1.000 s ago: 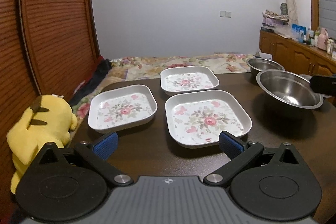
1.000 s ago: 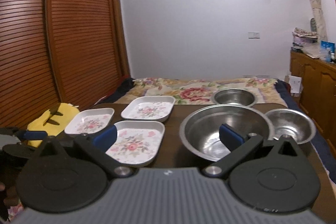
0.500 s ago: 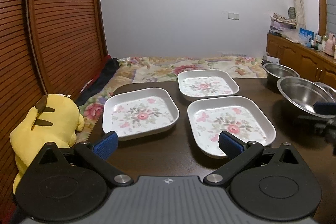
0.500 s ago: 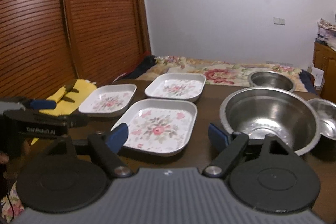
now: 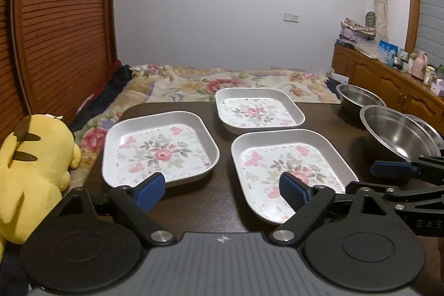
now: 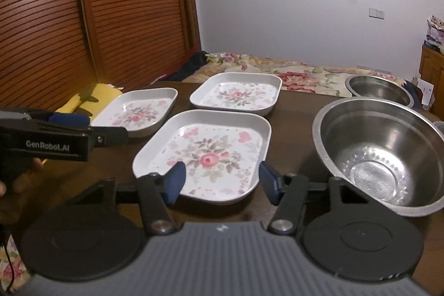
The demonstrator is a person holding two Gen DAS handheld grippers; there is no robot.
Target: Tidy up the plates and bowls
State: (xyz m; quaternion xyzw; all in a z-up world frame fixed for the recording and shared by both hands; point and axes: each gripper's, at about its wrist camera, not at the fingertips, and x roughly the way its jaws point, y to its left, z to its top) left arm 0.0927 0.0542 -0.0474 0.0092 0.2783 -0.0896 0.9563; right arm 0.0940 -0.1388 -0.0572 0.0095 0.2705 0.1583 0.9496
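Note:
Three square white floral plates lie on the dark table (image 5: 213, 207): a left plate (image 5: 159, 147), a far plate (image 5: 258, 110) and a near plate (image 5: 288, 171). My left gripper (image 5: 222, 192) hovers open low over the table's near edge, its left pad by the left plate's rim. In the right wrist view my right gripper (image 6: 222, 181) is open with its pads on either side of the near plate's (image 6: 205, 149) front edge. A large steel bowl (image 6: 380, 151) sits to the right, a smaller steel bowl (image 6: 378, 93) behind it. A third bowl's rim (image 5: 427, 129) peeks out behind the large bowl (image 5: 399, 138).
A yellow plush toy (image 5: 30, 165) lies off the table's left edge. A bed with a floral cover (image 5: 230, 82) lies beyond the table. Slatted wooden doors (image 6: 97, 18) stand on the left, a wooden cabinet (image 5: 388, 82) with small items on the right.
Both grippers have moved forward and lower toward the plates. The right gripper has swung left from the large bowl to the near plate, and its fingers have narrowed somewhat.

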